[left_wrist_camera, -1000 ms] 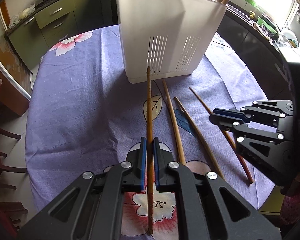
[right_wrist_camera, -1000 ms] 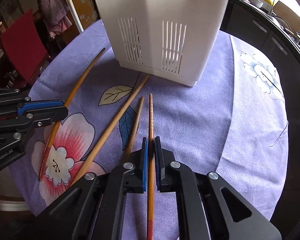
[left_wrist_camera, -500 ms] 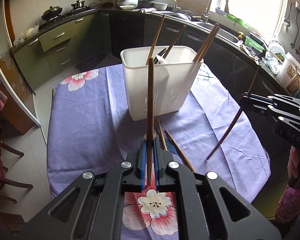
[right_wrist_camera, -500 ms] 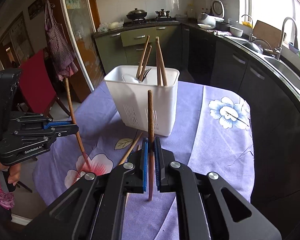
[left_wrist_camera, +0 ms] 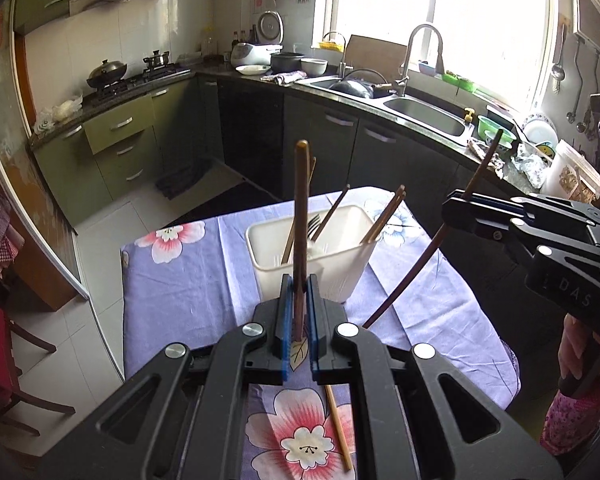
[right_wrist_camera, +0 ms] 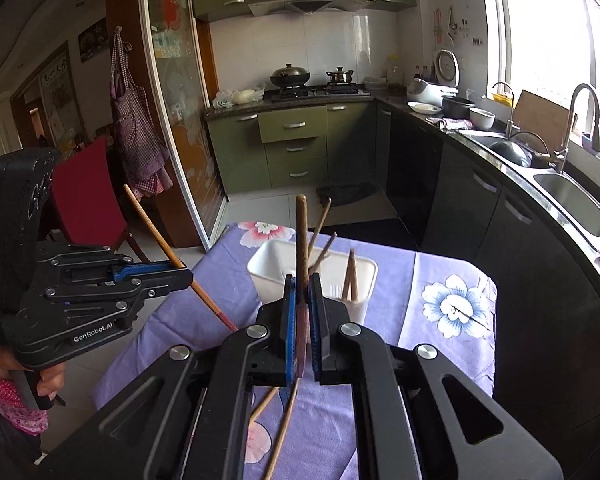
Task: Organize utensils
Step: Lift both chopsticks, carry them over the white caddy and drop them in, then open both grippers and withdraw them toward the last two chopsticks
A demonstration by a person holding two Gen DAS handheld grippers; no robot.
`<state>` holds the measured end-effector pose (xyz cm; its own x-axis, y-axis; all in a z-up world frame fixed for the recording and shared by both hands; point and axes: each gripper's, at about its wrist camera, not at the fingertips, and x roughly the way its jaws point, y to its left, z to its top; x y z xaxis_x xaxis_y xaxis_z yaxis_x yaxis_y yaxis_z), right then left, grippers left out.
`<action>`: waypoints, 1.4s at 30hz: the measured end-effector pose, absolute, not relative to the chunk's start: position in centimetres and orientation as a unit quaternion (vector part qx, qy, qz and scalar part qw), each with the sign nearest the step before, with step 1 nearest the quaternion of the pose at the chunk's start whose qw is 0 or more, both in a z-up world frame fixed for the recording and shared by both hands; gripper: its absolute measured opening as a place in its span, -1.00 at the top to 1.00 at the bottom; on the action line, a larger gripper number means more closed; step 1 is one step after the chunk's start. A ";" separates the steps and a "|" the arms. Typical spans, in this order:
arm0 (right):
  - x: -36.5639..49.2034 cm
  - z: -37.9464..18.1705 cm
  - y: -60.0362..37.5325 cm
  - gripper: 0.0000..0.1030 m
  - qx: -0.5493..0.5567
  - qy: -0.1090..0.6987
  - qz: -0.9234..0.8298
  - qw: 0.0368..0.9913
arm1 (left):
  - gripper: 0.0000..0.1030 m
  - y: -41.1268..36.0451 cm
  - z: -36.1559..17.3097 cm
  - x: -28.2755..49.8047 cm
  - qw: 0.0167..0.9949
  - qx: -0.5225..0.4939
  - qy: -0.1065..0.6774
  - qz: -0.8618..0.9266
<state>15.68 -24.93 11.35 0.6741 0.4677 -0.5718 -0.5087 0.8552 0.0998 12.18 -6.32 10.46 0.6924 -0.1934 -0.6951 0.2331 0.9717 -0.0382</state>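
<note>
Your left tongs [left_wrist_camera: 298, 284] are clamped on a dark chopstick [left_wrist_camera: 301, 216] that stands upright between the blue pads, its tip rising past the white utensil holder [left_wrist_camera: 340, 272] straight ahead. Your right tongs [right_wrist_camera: 302, 286] are clamped the same way on a second chopstick [right_wrist_camera: 301, 236], also upright, with the holder [right_wrist_camera: 360, 300] just beyond them. From the left view, that second stick slants down from the right tongs, its lower end hanging free above the bench [left_wrist_camera: 188, 280]. The holder's mouth is open upward, with several chopsticks and a fork leaning inside; there is room along its near rim. Below your left tongs a pale chopstick [left_wrist_camera: 338, 428] lies on the floral cloth; two more [right_wrist_camera: 280, 432] lie under your right tongs. The bench edge drops off close to the right of the holder.
</note>
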 end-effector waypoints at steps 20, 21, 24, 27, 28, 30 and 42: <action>25.5 12.5 -22.2 0.86 -0.048 0.312 0.215 0.924 | 0.87 -8.0 11.6 20.7 0.924 0.034 0.371 -0.081; 25.8 11.7 -22.1 0.86 -0.049 0.319 0.215 0.922 | 0.87 -7.9 10.7 21.1 0.920 0.036 0.383 -0.079; 26.6 9.4 -22.0 0.86 -0.054 0.335 0.216 0.915 | 0.87 -8.0 8.5 21.6 0.909 0.041 0.408 -0.077; 27.1 8.0 -22.0 0.86 -0.056 0.344 0.219 0.911 | 0.85 -8.1 7.1 21.7 0.900 0.043 0.427 -0.077; 27.0 7.9 -22.1 0.86 -0.055 0.343 0.220 0.911 | 0.77 -8.1 7.0 21.6 0.898 0.043 0.431 -0.076; 26.5 8.2 -22.2 0.85 -0.055 0.338 0.223 0.913 | 0.66 -8.0 7.0 21.1 0.899 0.049 0.428 -0.075; 17.3 11.9 -25.2 0.56 -0.057 0.272 0.244 0.929 | 0.25 -8.0 9.2 15.7 0.909 0.051 0.403 -0.087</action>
<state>17.28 -25.19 11.88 0.7324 0.4224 -0.5339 -0.4844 0.8744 0.0273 15.67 -8.02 9.19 0.6594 -0.1178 -0.7425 0.1998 0.9796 0.0220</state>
